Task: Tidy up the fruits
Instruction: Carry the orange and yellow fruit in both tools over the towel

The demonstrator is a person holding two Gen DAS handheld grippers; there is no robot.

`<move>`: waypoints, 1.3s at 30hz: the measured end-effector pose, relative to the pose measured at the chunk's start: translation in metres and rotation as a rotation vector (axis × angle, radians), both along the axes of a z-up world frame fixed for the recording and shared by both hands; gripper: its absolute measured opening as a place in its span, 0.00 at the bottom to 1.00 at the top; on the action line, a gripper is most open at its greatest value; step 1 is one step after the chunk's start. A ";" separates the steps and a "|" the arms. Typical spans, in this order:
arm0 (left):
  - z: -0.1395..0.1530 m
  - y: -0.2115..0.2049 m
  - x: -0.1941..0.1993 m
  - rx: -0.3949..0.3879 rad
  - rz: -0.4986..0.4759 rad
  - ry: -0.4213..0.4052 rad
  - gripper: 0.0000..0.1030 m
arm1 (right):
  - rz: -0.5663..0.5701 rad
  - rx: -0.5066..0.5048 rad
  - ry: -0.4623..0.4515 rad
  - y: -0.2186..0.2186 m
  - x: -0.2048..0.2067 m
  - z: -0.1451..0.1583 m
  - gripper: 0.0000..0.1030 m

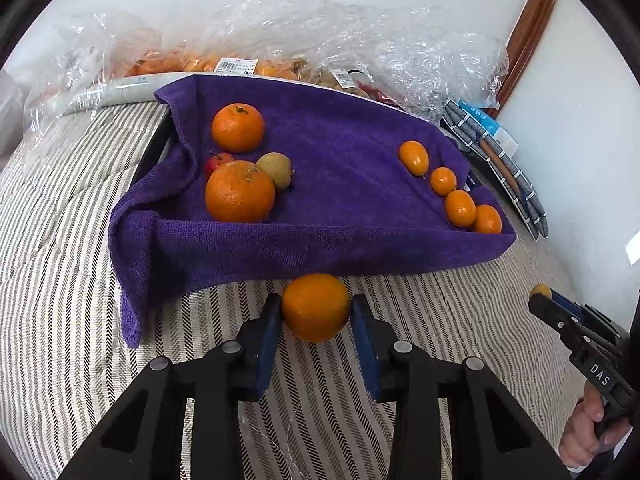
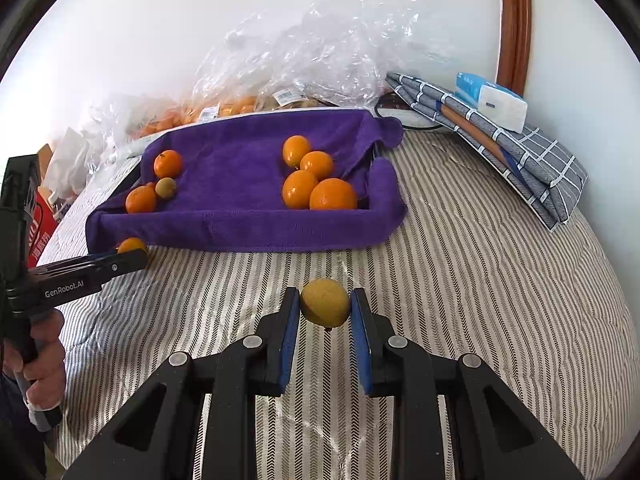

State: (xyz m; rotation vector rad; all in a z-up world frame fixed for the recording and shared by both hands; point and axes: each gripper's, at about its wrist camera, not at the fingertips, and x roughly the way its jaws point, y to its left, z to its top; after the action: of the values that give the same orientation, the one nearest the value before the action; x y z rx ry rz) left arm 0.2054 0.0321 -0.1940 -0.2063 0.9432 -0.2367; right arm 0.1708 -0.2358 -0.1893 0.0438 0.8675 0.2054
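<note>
An orange (image 1: 316, 307) is held between the blue pads of the left tool (image 1: 316, 312), which is closed on its widest part, just at the near edge of the purple towel (image 1: 340, 168), at 6 o'clock in the left wrist view. A small yellowish fruit (image 2: 325, 302) is clamped in the right tool (image 2: 325, 308), narrowed almost fully around its middle, clear above the striped bedcover (image 2: 480, 260), near 6 o'clock in the right wrist view. Both fruits are judged light and firm, with waxy rinds that could roll or slip between flat pads; a hold across the equator with modest pressure is judged best, since the skin could be bruised by hard squeezing. On the towel, which appears to be draped over a tray, two oranges (image 1: 239, 191), a small greenish fruit (image 1: 275, 169) and a small red one (image 1: 218, 160) are gathered at 9 o'clock, and four kumquat-like fruits (image 1: 460, 208) are lined up at 3 o'clock. The bed is soft and quilted, so a released fruit would likely settle rather than roll far. Crinkled clear plastic bags (image 2: 312, 60) with more fruit are piled against the white wall at 12 o'clock, and a folded checked cloth (image 2: 520, 160) lies at 2 o'clock.
</note>
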 end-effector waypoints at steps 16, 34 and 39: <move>0.054 0.050 -0.043 -0.018 0.117 -0.064 0.32 | -0.015 0.019 -0.052 0.018 -0.012 0.044 0.25; 0.120 0.066 -0.074 -0.027 0.147 -0.165 0.32 | -0.069 0.040 -0.085 0.017 -0.024 0.095 0.25; 0.129 0.062 -0.066 -0.031 0.147 -0.181 0.32 | -0.063 0.039 -0.102 0.017 -0.018 0.106 0.25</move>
State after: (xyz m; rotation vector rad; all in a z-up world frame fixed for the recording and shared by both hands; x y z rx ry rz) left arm 0.1395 0.0936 -0.0651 -0.2773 0.7411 -0.1319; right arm 0.1525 -0.2187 -0.0836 0.0967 0.7595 0.1640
